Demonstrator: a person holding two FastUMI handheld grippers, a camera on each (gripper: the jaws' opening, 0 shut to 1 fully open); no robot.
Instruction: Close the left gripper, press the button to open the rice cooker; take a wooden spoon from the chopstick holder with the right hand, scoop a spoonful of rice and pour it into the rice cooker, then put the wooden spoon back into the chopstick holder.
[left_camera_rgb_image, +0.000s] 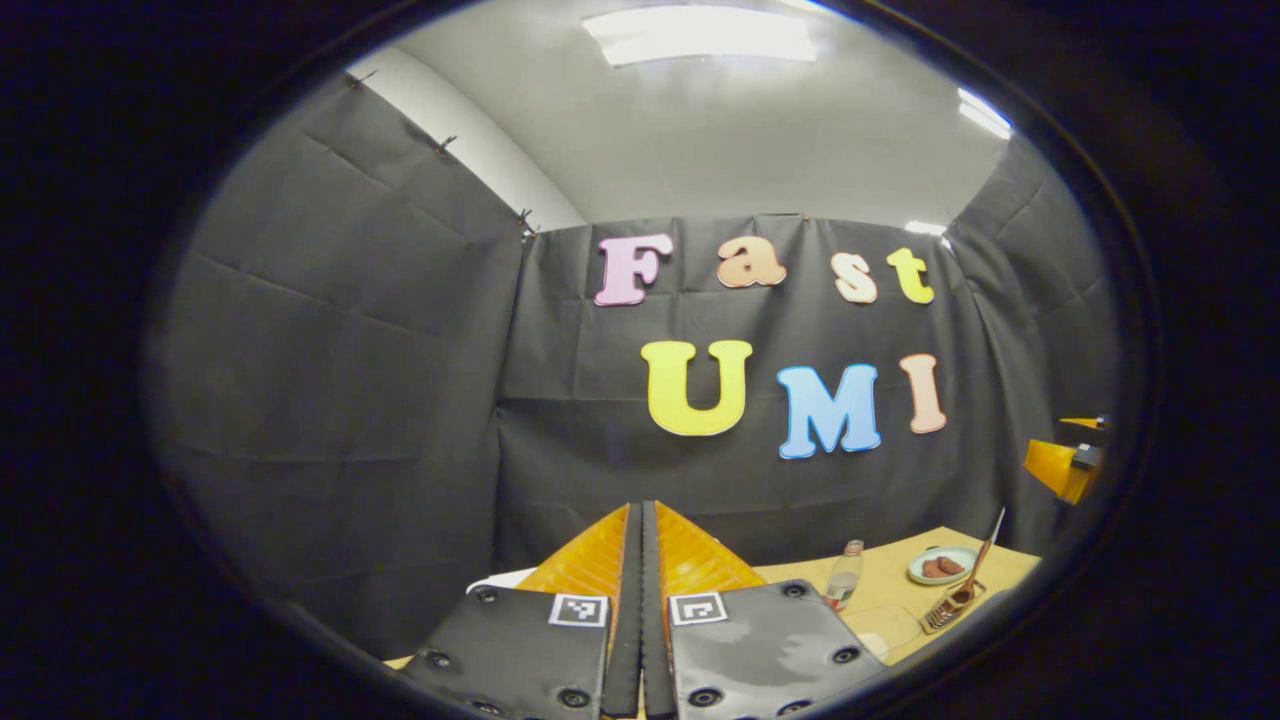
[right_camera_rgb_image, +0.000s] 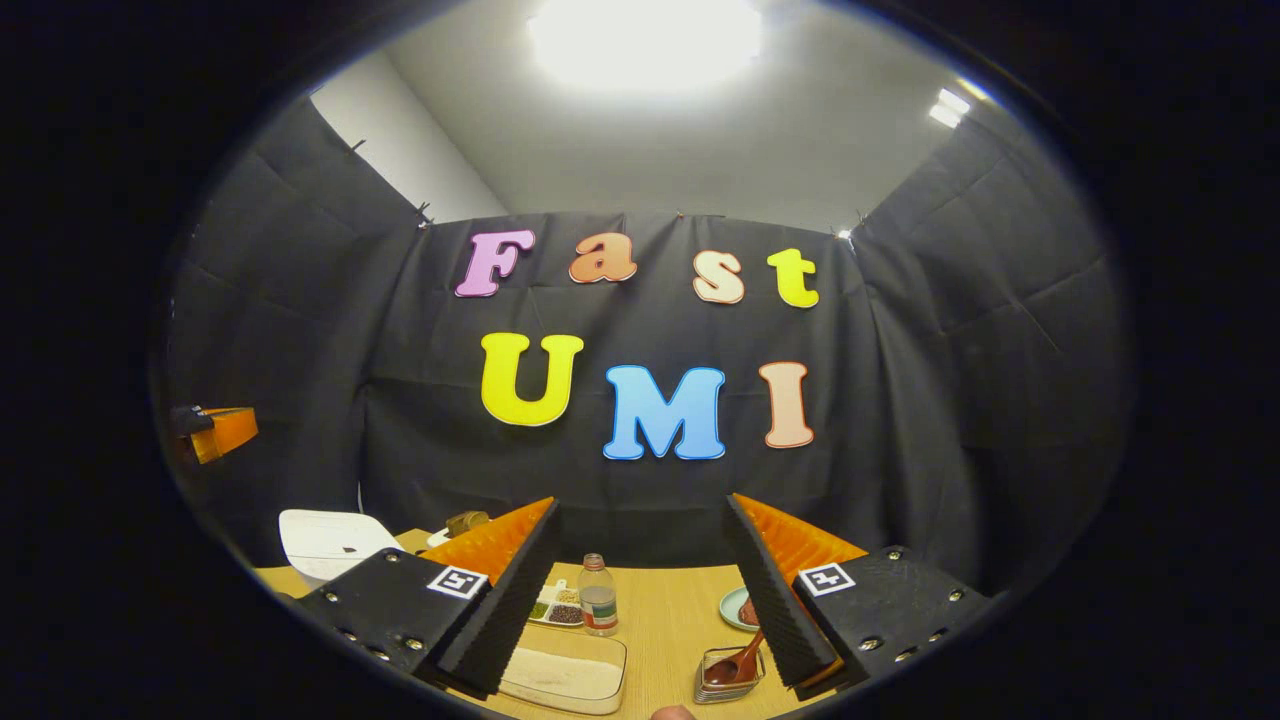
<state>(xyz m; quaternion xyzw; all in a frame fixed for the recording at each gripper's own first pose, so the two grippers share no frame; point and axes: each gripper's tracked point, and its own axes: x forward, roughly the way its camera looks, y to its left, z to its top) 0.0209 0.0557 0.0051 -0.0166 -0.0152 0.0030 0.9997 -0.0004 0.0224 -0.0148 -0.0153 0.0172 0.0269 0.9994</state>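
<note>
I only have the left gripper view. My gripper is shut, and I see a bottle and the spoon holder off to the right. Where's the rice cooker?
Observer: In the right gripper view the cooker is at far left. It's white, and the lid looks down.
Operator: Is the right gripper ready for the spoon?
Observer: The right gripper is open and holds nothing.
Operator: And the rice?
Observer: It's in a clear tray, nearer than the bottle and left of the holder.
</note>
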